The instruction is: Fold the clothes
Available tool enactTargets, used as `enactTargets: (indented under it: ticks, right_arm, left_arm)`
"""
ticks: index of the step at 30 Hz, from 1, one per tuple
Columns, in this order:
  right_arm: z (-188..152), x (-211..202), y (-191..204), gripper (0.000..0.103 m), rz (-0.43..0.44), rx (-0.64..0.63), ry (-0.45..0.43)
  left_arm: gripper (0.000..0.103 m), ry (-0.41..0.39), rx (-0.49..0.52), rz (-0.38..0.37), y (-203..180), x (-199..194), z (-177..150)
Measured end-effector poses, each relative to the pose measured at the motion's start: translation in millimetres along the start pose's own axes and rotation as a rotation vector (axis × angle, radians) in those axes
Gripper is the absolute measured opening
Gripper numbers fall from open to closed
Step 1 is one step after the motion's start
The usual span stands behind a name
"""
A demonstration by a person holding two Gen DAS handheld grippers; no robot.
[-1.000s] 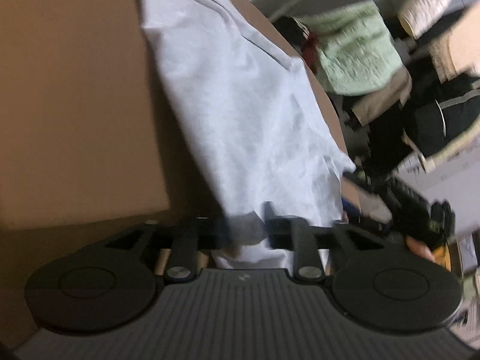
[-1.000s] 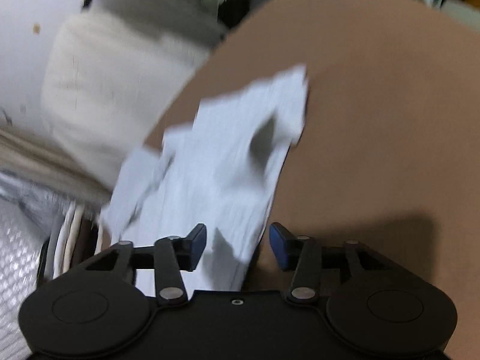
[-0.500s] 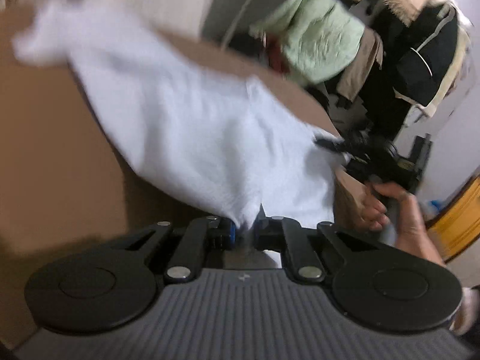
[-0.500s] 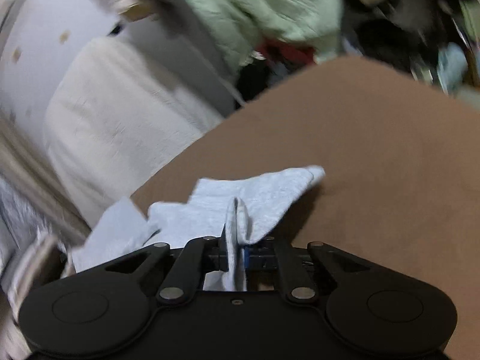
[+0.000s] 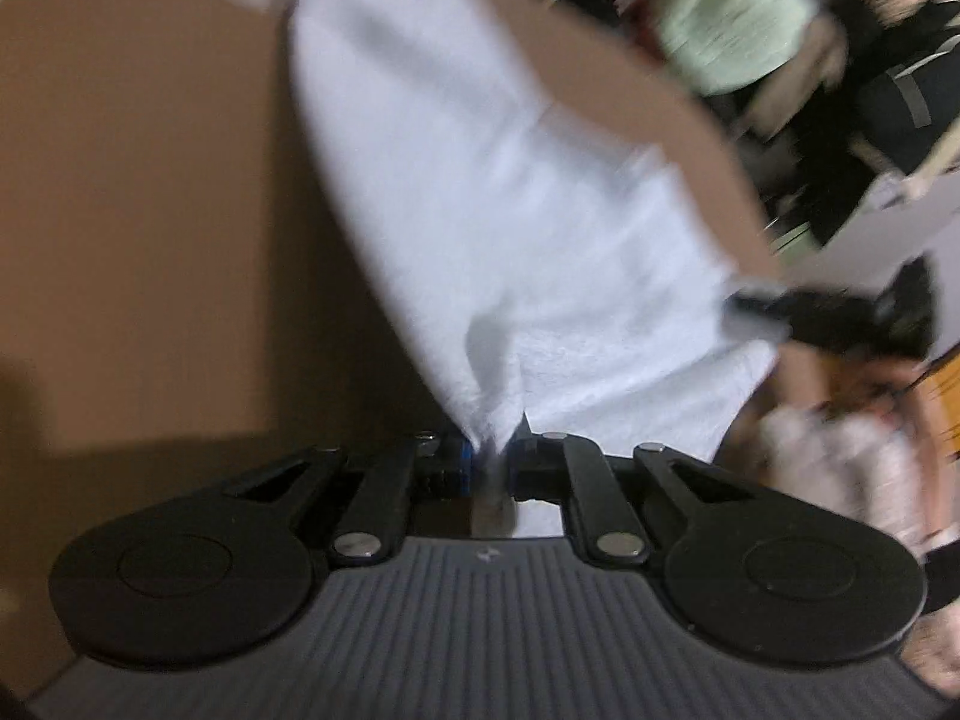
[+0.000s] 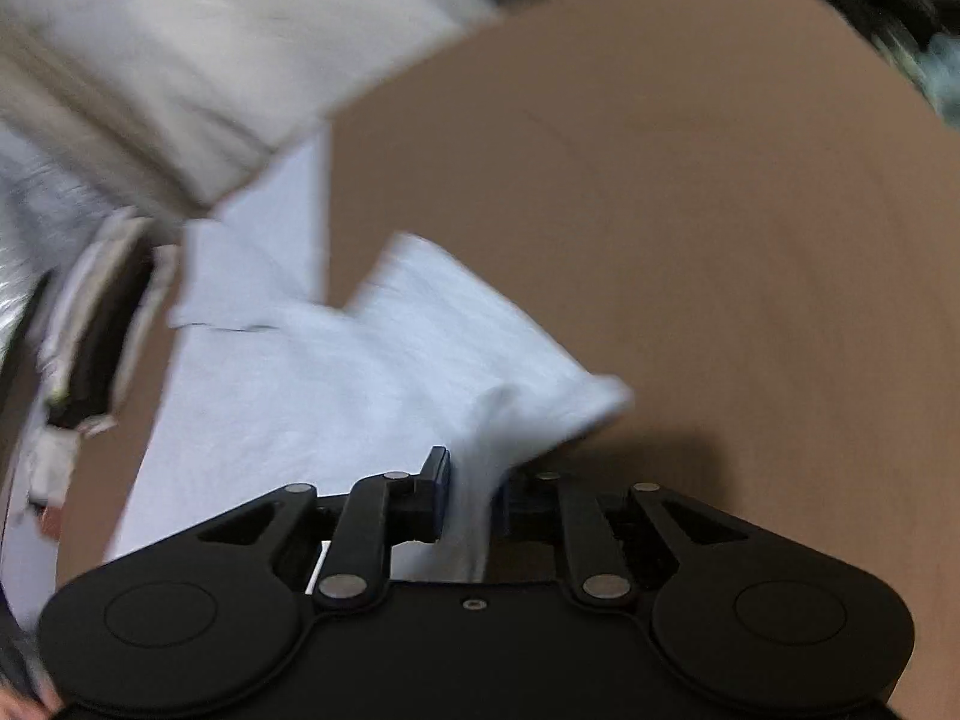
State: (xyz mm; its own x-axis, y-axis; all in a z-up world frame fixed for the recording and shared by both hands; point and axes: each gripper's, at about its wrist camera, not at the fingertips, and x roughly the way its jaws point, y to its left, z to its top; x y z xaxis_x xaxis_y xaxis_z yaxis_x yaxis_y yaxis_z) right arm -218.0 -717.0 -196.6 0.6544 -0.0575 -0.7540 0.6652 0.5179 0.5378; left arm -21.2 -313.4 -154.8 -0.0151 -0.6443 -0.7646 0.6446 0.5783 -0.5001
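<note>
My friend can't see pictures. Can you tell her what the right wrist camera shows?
A black two-finger right gripper is shut on a bunched edge of a pale blue-white cloth garment, which spreads away to the left over a plain brown tabletop. The picture is blurry, with a cream-coloured padded thing beyond the table's far edge.

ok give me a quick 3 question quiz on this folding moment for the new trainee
1. True or false: both grippers, left gripper and right gripper, are shut on the pale blue garment.
2. Multiple choice: what surface lies under the garment? A) a glass shelf B) the brown table C) a metal sink
3. Fill in: in the left wrist view, the object beyond the table's far edge is a ____ quilted item.

Key: 1 true; 2 B; 3 green
</note>
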Motion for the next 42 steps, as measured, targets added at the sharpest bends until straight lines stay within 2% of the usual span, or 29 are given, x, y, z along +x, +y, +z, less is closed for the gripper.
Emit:
enactTargets:
  ticks: [3, 4, 7, 8, 12, 15, 20, 21, 22, 23, 25, 26, 27, 28, 31, 32, 34, 35, 36, 37, 41, 42]
  right_arm:
    - [-2.2, -0.1, -25.2, 0.021, 0.054, 0.086, -0.025]
    - [-4.9, -3.6, -24.2, 0.011, 0.064, 0.049, -0.046]
    - [-16.5, -20.1, -12.4, 0.007, 0.084, -0.096, -0.114]
    - [-16.1, -20.5, -9.9, 0.006, 0.046, -0.126, -0.121]
    - [-14.6, -22.2, -0.2, 0.006, -0.108, -0.241, -0.147]
    - [-15.7, -15.6, 8.5, 0.007, -0.24, -0.357, -0.148]
    - [-16.1, -41.5, 3.1, 0.007, -0.192, -0.344, -0.198]
    - [-16.2, -46.7, 2.0, 0.009, -0.183, -0.341, -0.208]
    - [-16.3, -51.9, 0.9, 0.015, -0.173, -0.338, -0.218]
    - [-16.4, -56.9, -0.2, 0.015, -0.163, -0.335, -0.227]
    - [-15.5, -58.3, -6.5, 0.015, -0.1, -0.302, -0.192]
    - [-15.0, -58.9, -9.6, 0.015, -0.069, -0.286, -0.174]
    - [-15.2, -58.0, -14.6, 0.016, -0.056, -0.258, -0.155]
    - [-16.2, -54.6, -18.2, 0.019, -0.052, -0.236, -0.138]
    - [-19.2, -44.2, -29.0, 0.029, -0.04, -0.171, -0.086]
    - [-21.0, -41.9, -30.5, 0.03, -0.028, -0.162, -0.088]
    - [-23.8, -38.4, -32.0, 0.03, 0.005, -0.15, -0.093]
    - [-24.8, -37.2, -31.7, 0.021, 0.025, -0.147, -0.096]
    - [-26.1, -37.3, -26.9, 0.012, 0.019, -0.177, -0.106]
    - [-27.4, -37.5, -22.1, 0.009, 0.013, -0.207, -0.117]
    - [-38.4, -55.8, 18.2, 0.007, -0.121, -0.437, -0.195]
    - [-39.2, -62.1, 27.0, 0.007, -0.13, -0.483, -0.216]
  left_arm:
    - [0.009, 0.016, -0.057, -0.014, 16.7, 11.0, -10.9]
    - [0.009, 0.016, -0.041, -0.012, 15.7, 7.5, -9.8]
    - [0.009, 0.012, 0.048, 0.019, 7.4, -5.1, -11.0]
    - [0.01, 0.017, 0.078, 0.04, 5.4, -7.5, -12.7]
    - [0.011, 0.052, 0.09, 0.077, 5.7, 5.8, -18.9]
    - [0.012, 0.058, 0.101, 0.082, 3.7, 4.3, -18.0]
    - [0.014, 0.067, 0.128, 0.088, -1.1, -3.1, -12.3]
    - [0.015, 0.058, 0.136, 0.089, -2.9, -5.7, -10.9]
    - [0.015, 0.046, 0.144, 0.091, -5.1, -8.1, -9.2]
    - [0.015, 0.025, 0.151, 0.089, -8.0, -12.7, -7.8]
    - [0.016, -0.029, 0.158, 0.065, -14.0, -25.4, -5.2]
    - [0.024, -0.058, 0.16, 0.032, -18.2, -34.0, -4.2]
    - [0.028, -0.087, 0.164, -0.004, -22.7, -42.6, -3.2]
    - [0.033, -0.111, 0.186, -0.003, -28.3, -47.3, -2.7]
    - [0.034, -0.179, 0.27, 0.035, -46.3, -57.7, -1.6]
    - [0.037, -0.198, 0.301, 0.05, -51.3, -59.0, -1.4]
    - [0.041, -0.199, 0.318, 0.067, -56.1, -54.4, 1.1]
    - [0.041, -0.19, 0.311, 0.07, -56.3, -50.6, 2.5]
    - [0.041, -0.177, 0.298, 0.073, -55.6, -45.2, 3.9]
    - [0.041, -0.164, 0.286, 0.077, -54.7, -39.4, 5.1]
    - [0.041, -0.125, 0.273, 0.109, -52.6, -18.0, 4.0]
    - [0.041, -0.118, 0.279, 0.117, -52.6, -13.4, 2.2]
